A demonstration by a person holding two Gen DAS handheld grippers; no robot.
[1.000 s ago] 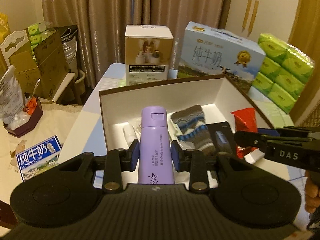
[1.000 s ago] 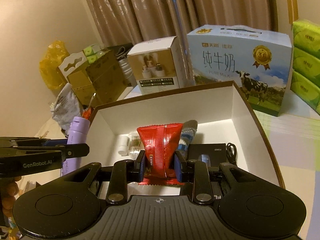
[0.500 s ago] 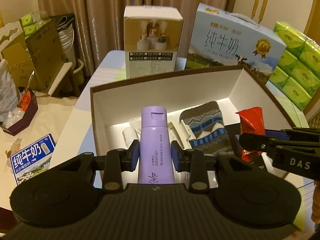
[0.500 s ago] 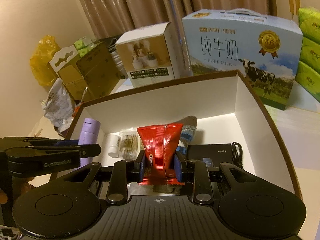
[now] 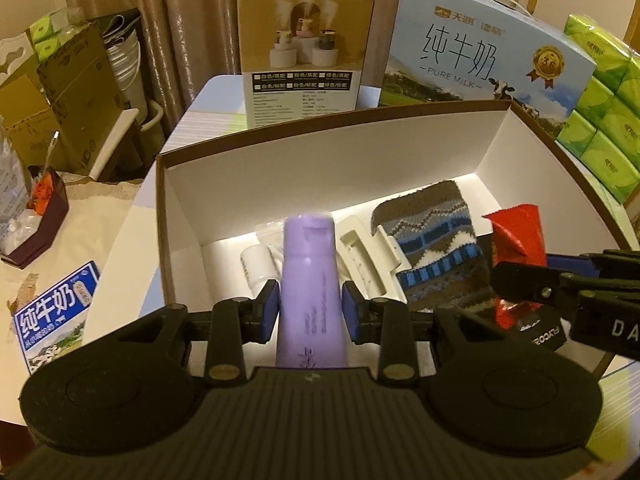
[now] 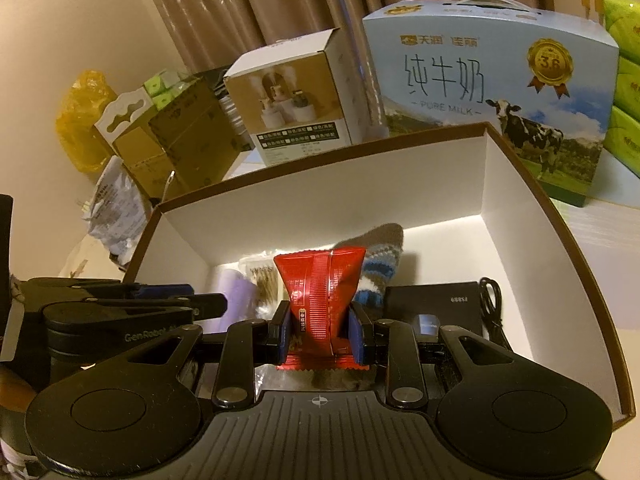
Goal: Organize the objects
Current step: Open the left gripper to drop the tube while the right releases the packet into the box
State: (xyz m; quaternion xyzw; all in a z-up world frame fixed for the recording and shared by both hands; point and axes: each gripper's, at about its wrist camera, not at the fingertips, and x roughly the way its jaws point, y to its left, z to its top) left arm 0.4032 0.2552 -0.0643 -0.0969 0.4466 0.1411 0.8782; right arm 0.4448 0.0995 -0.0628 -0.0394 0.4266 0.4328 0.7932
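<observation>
Left gripper (image 5: pixel 309 309) clamped mid-body on the stiff, slick lavender bottle (image 5: pixel 309 280) over the box's (image 5: pixel 320 152) near-left, right gripper (image 6: pixel 319 332) pinching the soft, crinkly red snack packet (image 6: pixel 320 280) low, light, near-centre.

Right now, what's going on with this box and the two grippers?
A person is packing things into an open white box with a gripper in each hand. The left gripper is shut on a purple bottle, held over the box's near left part. The right gripper is shut on a red snack packet, held over the middle. Already lying inside are a knitted sock, a white plastic tray, a small white bottle and a black device with its cable.
</observation>
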